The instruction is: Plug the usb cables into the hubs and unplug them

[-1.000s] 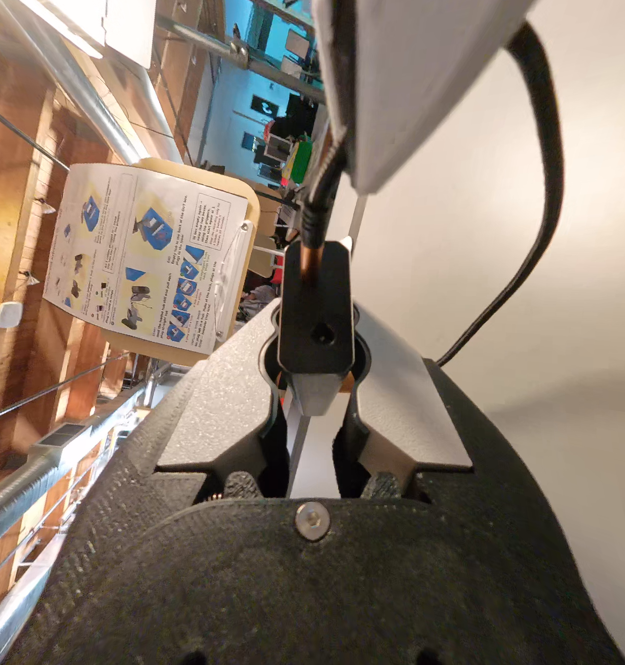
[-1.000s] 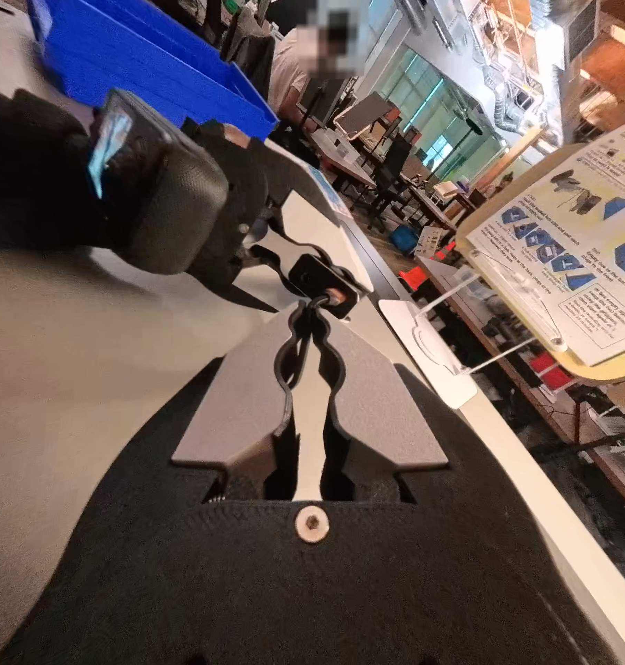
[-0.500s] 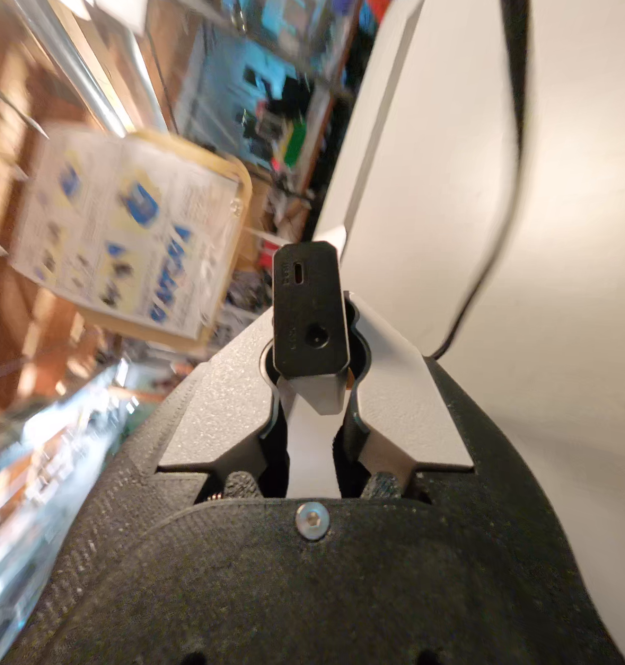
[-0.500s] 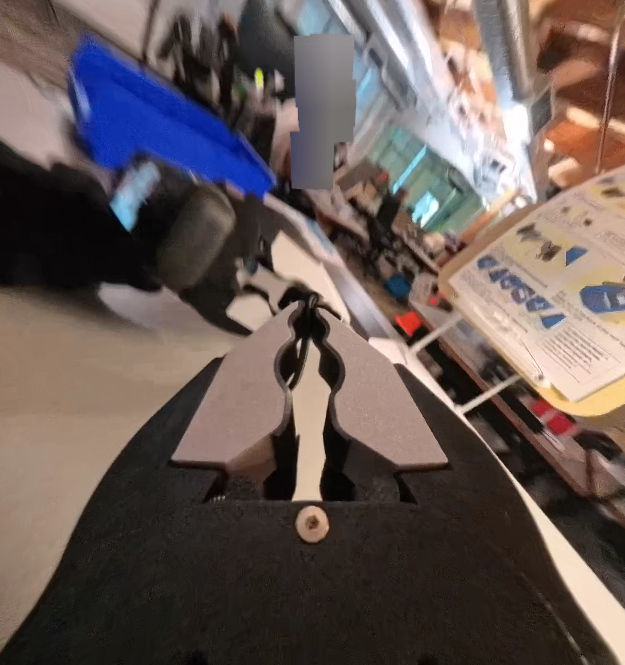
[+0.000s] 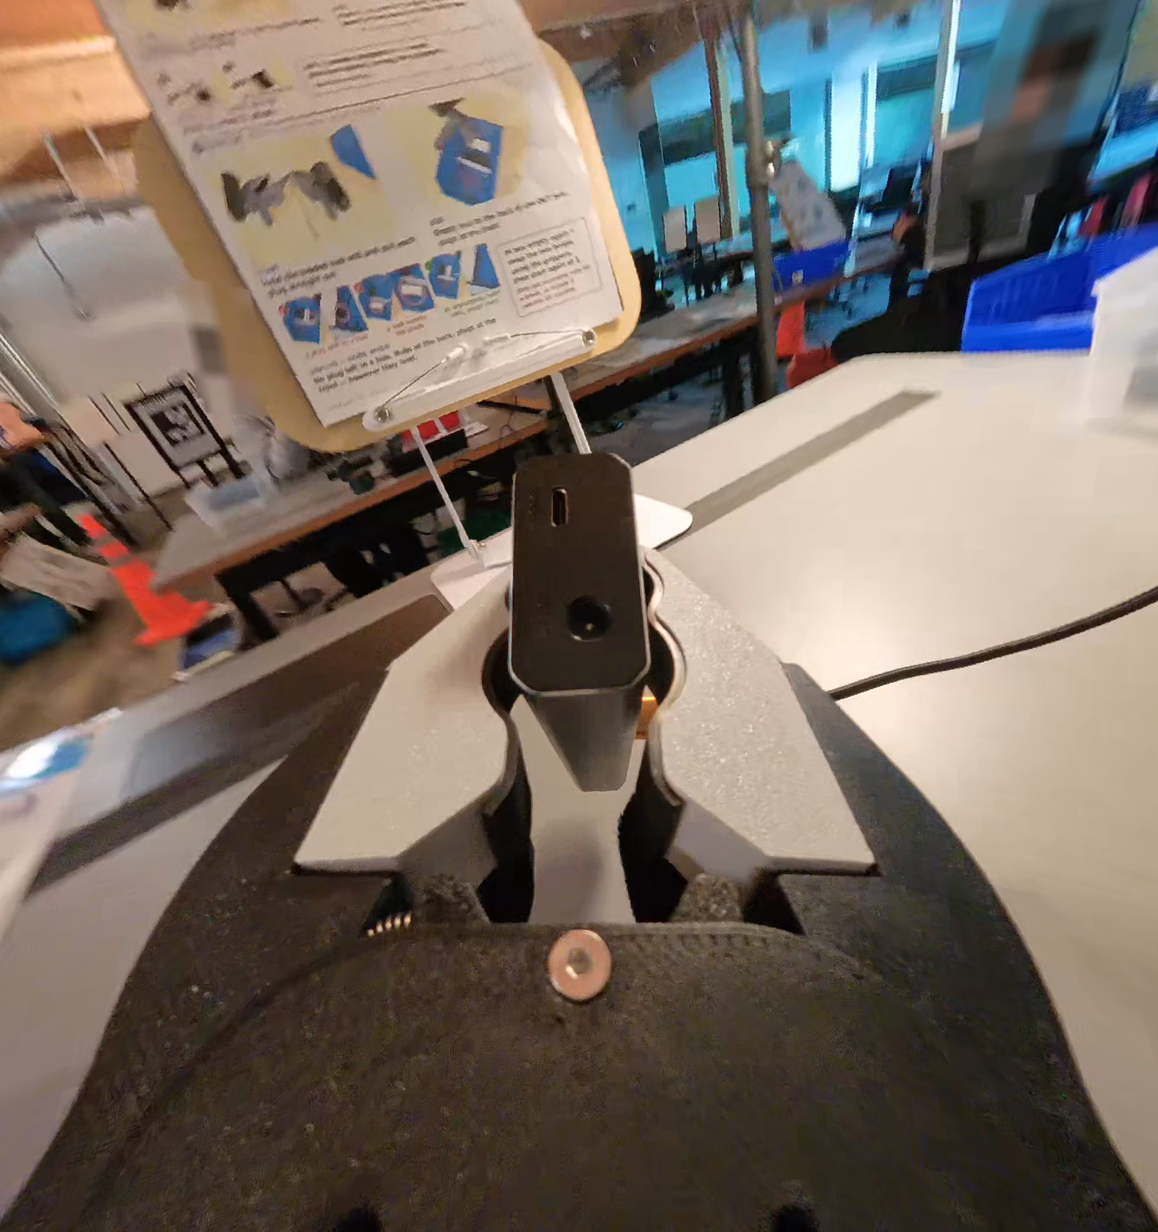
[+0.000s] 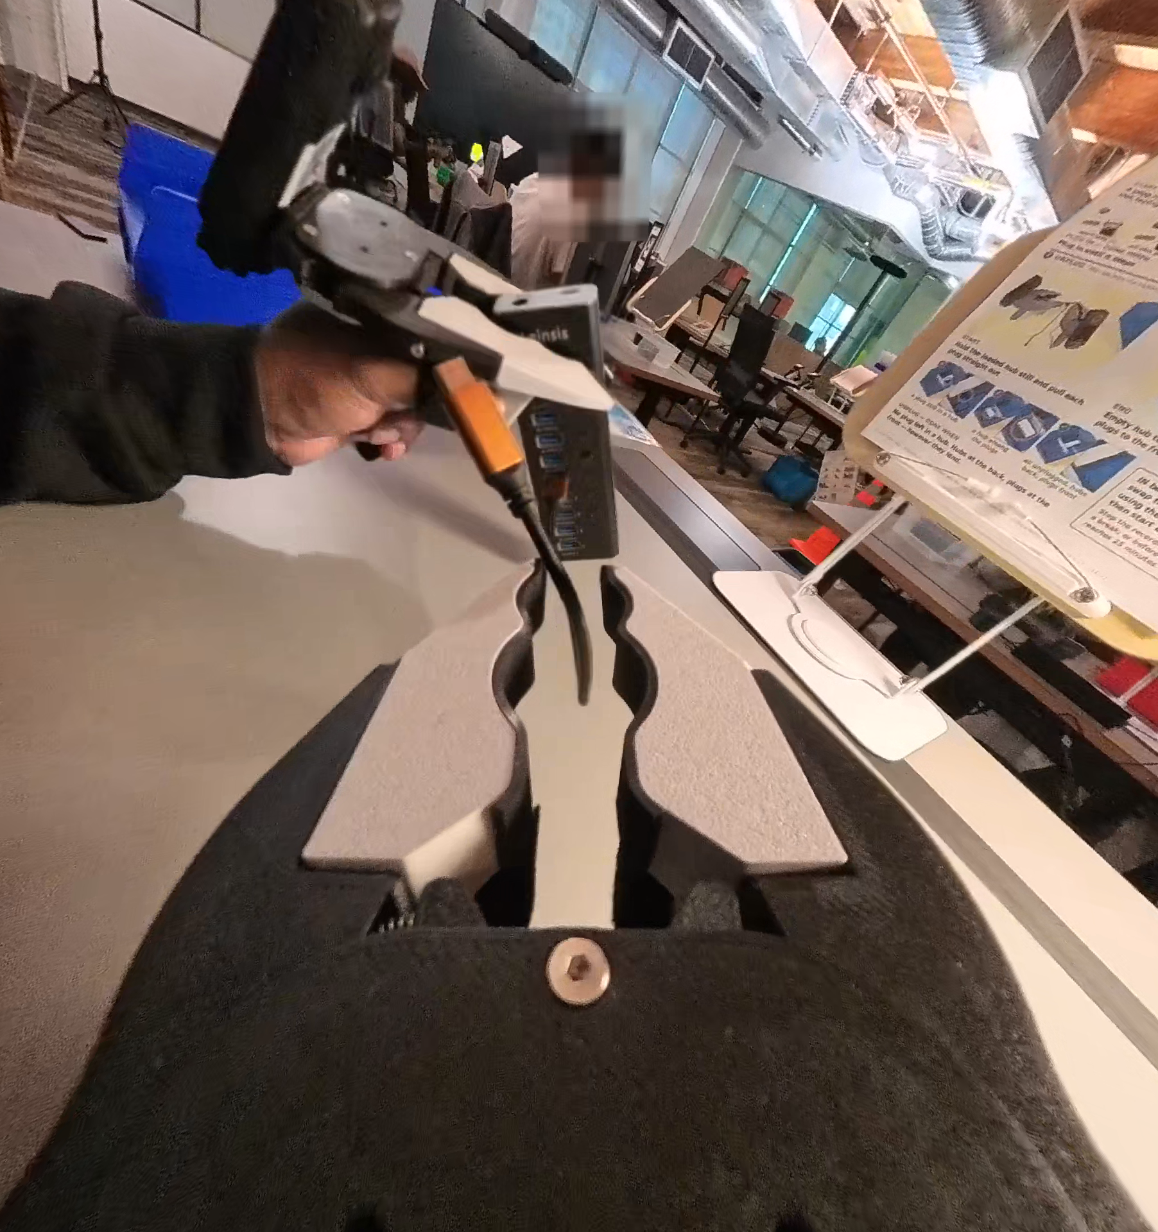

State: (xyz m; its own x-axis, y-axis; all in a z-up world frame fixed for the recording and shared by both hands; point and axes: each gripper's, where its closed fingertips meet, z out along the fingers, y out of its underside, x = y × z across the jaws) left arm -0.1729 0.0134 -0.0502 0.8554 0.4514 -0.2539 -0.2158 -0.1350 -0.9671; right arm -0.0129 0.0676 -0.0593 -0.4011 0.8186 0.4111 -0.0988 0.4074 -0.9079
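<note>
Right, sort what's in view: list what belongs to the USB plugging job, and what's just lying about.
Belongs to the job:
- black hub, clamped in the left gripper
- orange-plug cable
- right gripper, fingers open around the cable

Just lying about:
- instruction sheet on its stand
- blue bin
- orange cone on the floor

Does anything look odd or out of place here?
The orange plug sits slanted against the hub in the left hand-held gripper; its cable dangles, ungripped, between the fingers of the open right hand-held gripper.
</note>
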